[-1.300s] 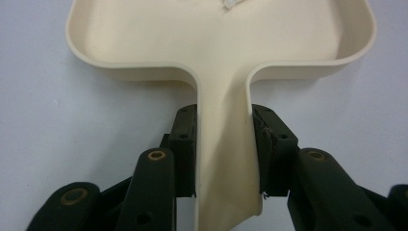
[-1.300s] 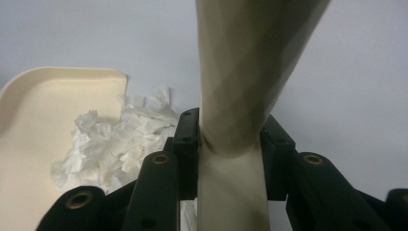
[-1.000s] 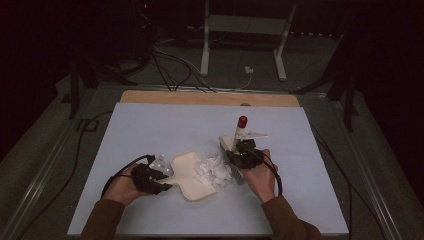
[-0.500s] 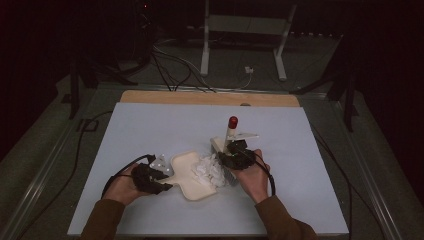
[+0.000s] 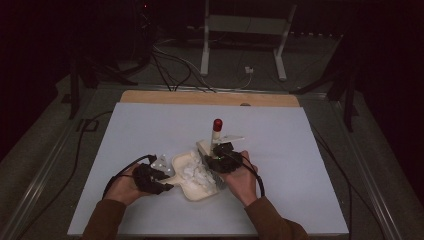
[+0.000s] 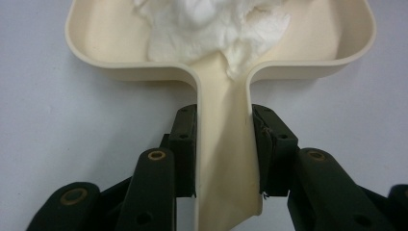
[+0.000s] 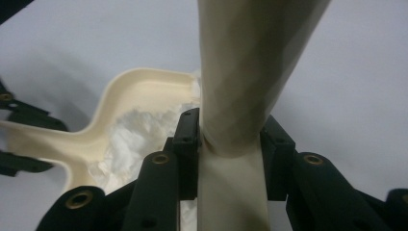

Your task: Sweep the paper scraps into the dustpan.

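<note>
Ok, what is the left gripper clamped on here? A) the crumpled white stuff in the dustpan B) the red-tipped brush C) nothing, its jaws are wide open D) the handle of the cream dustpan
D: in the left gripper view the left gripper has both black jaws pressed against the sides of the narrow handle of the cream dustpan, with the white stuff lying farther in.
</note>
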The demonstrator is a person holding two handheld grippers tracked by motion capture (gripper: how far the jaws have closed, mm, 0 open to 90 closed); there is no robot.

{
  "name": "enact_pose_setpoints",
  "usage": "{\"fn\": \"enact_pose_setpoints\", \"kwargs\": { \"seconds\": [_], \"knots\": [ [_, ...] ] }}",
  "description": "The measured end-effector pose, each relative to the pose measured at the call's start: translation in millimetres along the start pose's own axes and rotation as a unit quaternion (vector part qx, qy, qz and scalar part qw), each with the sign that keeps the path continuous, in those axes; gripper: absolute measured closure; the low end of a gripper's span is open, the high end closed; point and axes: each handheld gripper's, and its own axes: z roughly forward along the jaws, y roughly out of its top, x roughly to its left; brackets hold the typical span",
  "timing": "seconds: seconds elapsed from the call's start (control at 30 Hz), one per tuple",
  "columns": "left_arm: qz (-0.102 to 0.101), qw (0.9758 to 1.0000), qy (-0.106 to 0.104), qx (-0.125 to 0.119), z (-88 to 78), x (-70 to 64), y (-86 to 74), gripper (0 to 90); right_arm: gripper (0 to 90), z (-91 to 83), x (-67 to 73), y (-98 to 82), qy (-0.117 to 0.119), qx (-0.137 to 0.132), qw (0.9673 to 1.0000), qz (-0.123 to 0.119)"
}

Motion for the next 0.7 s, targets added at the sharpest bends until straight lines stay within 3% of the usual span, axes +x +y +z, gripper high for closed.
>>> {"fn": "enact_pose_setpoints", "kwargs": {
  "seconds": [0.27, 0.43, 0.7],
  "knots": [
    [0.000, 1.0000, 0.001, 0.000, -0.2, -0.4, 0.0, 66.2, 67.2, -1.7, 15.8, 1.8, 0.023, 0.003, 0.9996, -0.017],
    [-0.001, 1.0000, 0.000, -0.001, -0.1, -0.4, -0.2, 66.1, 67.2, -3.2, 14.8, 2.4, 0.044, 0.006, 0.9989, -0.014],
    [-0.001, 1.0000, 0.000, 0.000, 0.2, 0.0, -0.4, 66.2, 67.2, -11.1, 0.7, 6.6, 0.013, -0.006, 0.9997, -0.018]
  ]
}}
